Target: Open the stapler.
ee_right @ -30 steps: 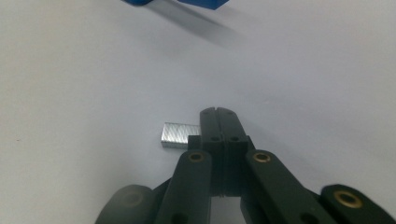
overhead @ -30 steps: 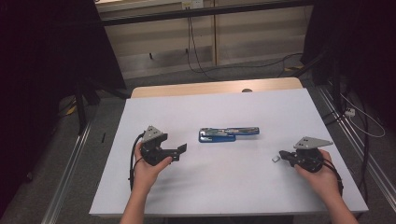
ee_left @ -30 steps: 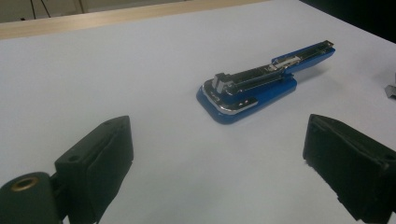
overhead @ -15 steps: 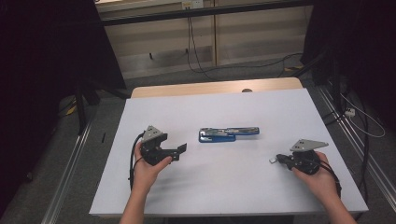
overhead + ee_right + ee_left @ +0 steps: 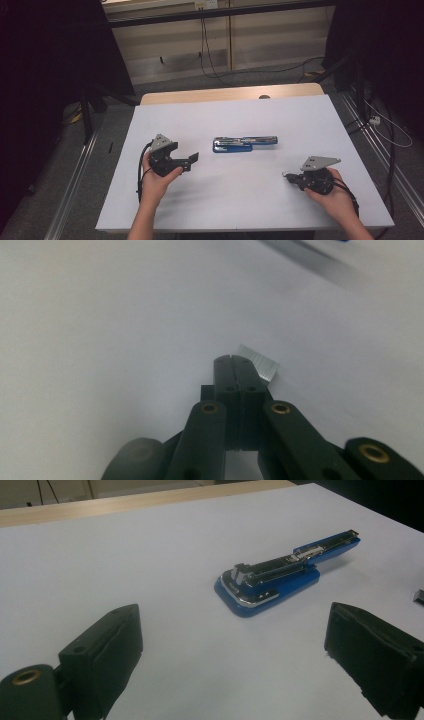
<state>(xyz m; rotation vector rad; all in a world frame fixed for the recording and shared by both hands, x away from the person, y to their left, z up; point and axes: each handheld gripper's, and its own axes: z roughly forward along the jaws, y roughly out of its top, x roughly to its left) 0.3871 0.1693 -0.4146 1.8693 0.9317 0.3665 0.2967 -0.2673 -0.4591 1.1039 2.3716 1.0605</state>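
The left gripper (image 5: 192,159) rests low on the white table (image 5: 240,200) with its jaws spread wide and nothing between them, aimed toward the blue stapler (image 5: 244,144), probably ready to steady it. The stapler lies near the table's middle with its top arm swung open, likely for refilling. The right gripper (image 5: 287,176), well apart to the stapler's right, has its jaws pressed together on a strip of staples (image 5: 259,365), and that hand holds it level, tips pointing left.
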